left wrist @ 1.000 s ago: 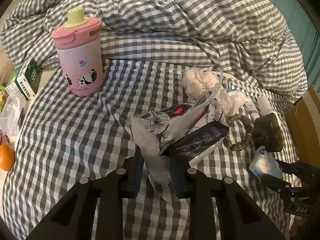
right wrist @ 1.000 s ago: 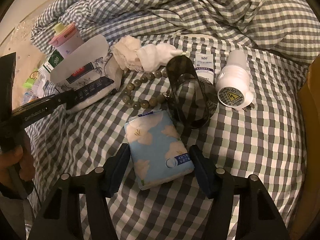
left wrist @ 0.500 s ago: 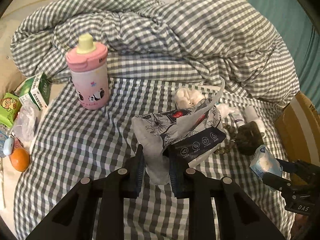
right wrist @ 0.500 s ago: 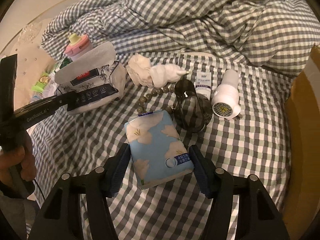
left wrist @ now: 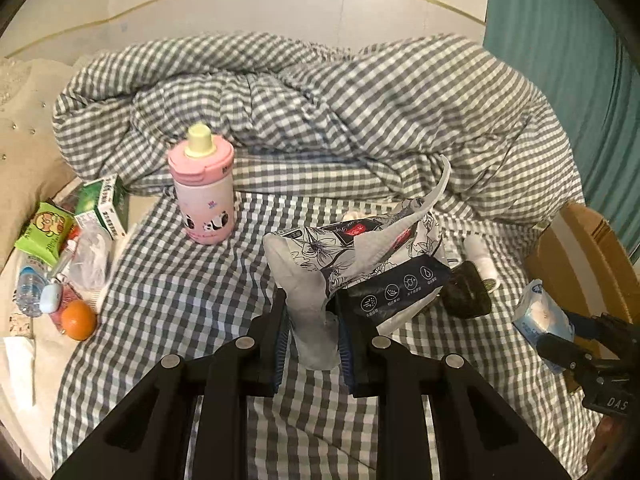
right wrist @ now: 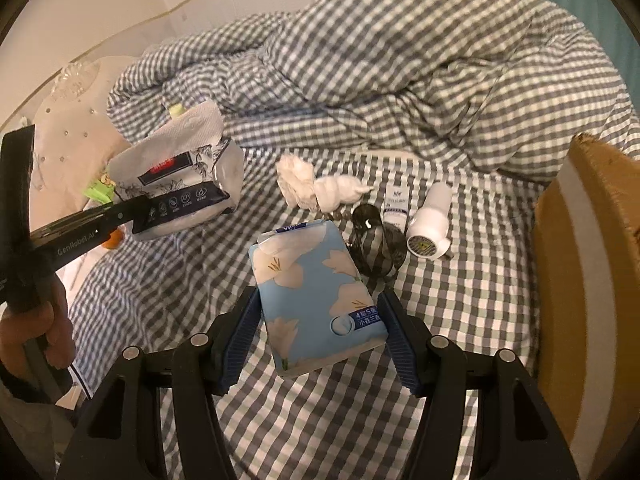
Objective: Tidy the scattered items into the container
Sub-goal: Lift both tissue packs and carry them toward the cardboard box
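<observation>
Checked bed [left wrist: 168,288], rumpled duvet [left wrist: 360,112], pale wall [left wrist: 240,8], teal curtain [left wrist: 560,60]

The room was dim and the light looked warm and yellow. Both pictures were round, with black corners, and the edges bent like a fish bowl. The wall [left wrist: 280,40] at the top was the brightest part. The checked blanket [right wrist: 400,60] looked soft and a bit blurry far away. The black gripper arms at the bottom were very dark. A small white shine sat on the dark glossy thing [right wrist: 366,222].
</observation>
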The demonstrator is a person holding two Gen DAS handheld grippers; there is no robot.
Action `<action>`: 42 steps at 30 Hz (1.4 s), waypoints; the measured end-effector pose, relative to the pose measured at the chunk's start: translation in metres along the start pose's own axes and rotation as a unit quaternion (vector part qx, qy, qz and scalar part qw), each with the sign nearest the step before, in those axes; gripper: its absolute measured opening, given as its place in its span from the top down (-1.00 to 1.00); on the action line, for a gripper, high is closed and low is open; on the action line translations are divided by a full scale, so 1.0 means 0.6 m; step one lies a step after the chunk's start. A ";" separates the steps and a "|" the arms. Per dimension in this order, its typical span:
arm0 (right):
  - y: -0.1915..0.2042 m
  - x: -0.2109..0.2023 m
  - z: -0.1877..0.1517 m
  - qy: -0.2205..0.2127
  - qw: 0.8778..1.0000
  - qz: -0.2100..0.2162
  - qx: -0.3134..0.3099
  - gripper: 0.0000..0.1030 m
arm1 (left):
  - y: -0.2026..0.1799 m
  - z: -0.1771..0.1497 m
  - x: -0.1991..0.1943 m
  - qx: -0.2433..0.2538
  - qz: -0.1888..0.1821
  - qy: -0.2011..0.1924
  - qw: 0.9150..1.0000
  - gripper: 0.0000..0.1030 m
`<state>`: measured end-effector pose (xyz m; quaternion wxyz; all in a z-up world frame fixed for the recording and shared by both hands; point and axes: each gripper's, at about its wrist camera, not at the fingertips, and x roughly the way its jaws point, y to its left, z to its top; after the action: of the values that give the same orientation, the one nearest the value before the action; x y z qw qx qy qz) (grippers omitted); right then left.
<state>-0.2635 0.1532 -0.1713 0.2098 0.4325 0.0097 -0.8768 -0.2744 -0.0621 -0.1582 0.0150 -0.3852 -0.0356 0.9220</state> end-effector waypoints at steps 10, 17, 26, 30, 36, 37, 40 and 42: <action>0.015 -0.089 0.002 -0.048 0.999 -0.006 -0.005 -0.17 | -0.020 0.001 -0.088 0.011 -0.001 -0.033 0.999 0.56; 0.025 -0.153 -0.003 -0.082 0.997 -0.011 -0.011 -0.17 | -0.041 -0.004 -0.145 0.013 -0.006 -0.057 0.998 0.56; 0.028 -0.233 -0.013 -0.120 0.992 -0.025 -0.013 -0.17 | -0.075 -0.011 -0.211 0.024 -0.014 -0.088 0.996 0.56; 0.030 -0.269 -0.019 -0.138 0.990 -0.032 -0.014 -0.17 | -0.089 -0.014 -0.240 0.028 -0.019 -0.101 0.994 0.56; 0.036 -0.323 -0.029 -0.162 0.986 -0.038 -0.018 -0.17 | -0.106 -0.022 -0.276 0.035 -0.025 -0.115 0.992 0.56; 0.038 -0.331 -0.031 -0.165 0.985 -0.038 -0.018 -0.17 | -0.109 -0.023 -0.283 0.036 -0.026 -0.118 0.992 0.56; 0.041 -0.351 -0.038 -0.173 0.984 -0.039 -0.019 -0.17 | -0.117 -0.026 -0.301 0.041 -0.028 -0.126 0.991 0.56; 0.041 -0.363 -0.042 -0.179 0.983 -0.040 -0.019 -0.17 | -0.123 -0.027 -0.313 0.044 -0.030 -0.132 0.990 0.56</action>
<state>-0.1183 0.2140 -0.0168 0.1809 0.2641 0.0058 -0.9474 -0.1308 0.0019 -0.0309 0.0546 -0.2578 -0.0084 0.9646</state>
